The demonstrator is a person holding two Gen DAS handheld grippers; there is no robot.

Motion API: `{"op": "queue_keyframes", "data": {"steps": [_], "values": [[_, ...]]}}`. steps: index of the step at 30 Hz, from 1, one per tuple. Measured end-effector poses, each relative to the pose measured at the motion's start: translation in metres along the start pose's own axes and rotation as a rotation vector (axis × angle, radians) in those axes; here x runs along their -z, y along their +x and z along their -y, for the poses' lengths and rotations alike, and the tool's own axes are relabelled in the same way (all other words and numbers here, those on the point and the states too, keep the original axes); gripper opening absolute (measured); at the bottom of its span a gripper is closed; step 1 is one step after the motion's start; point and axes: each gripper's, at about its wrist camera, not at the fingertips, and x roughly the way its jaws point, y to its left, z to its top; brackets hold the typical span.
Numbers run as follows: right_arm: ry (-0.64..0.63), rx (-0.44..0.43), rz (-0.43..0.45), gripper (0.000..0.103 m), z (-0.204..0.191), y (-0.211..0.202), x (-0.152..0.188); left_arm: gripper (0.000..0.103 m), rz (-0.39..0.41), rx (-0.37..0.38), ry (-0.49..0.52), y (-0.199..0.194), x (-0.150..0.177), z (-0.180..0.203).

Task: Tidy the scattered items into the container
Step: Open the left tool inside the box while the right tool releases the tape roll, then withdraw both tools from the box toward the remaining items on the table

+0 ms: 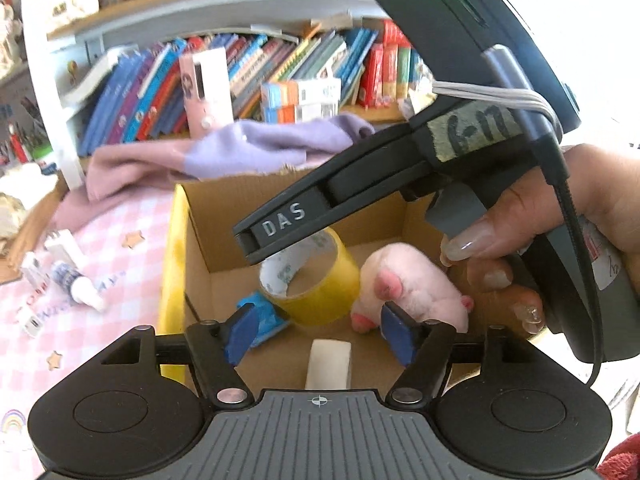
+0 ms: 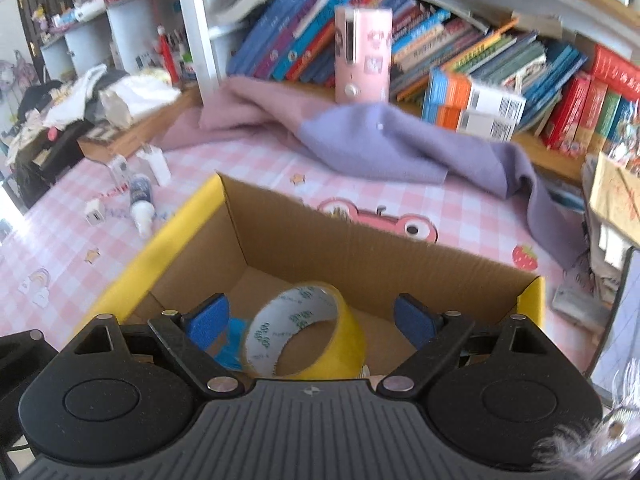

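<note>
Bookshelves (image 2: 460,52) back a pink checked tablecloth (image 2: 256,168). Both the left gripper (image 1: 320,328) and right gripper (image 2: 312,322) hang released over the cardboard box (image 2: 280,232), above its tape roll (image 2: 308,332) and plush toy (image 1: 416,284); bottles (image 2: 140,196) lie outside.

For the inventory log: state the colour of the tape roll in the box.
Yellow, with a white printed inner core; the tape roll shows best in the right wrist view.

A purple cloth (image 2: 384,148) lies crumpled on the pink checked tablecloth (image 2: 256,168) below a shelf of leaning books (image 2: 472,52). A pink case (image 2: 363,55) stands upright before the books.
</note>
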Motion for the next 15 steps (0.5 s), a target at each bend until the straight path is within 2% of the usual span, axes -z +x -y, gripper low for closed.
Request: {"op": "queue_keyframes", "data": {"steps": [9, 12, 15], "values": [[0.041, 0.024, 0.127, 0.09, -0.007, -0.057, 0.006, 0.075, 0.111, -0.007, 0.0, -0.049, 0.007, -0.011], [0.075, 0.05, 0.165, 0.092, -0.008, -0.075, 0.012, 0.081, 0.136, -0.026, -0.027, -0.07, 0.013, -0.022], [0.096, 0.08, 0.205, 0.093, -0.012, -0.092, 0.018, 0.082, 0.155, -0.051, -0.073, -0.088, 0.022, -0.037]]}}
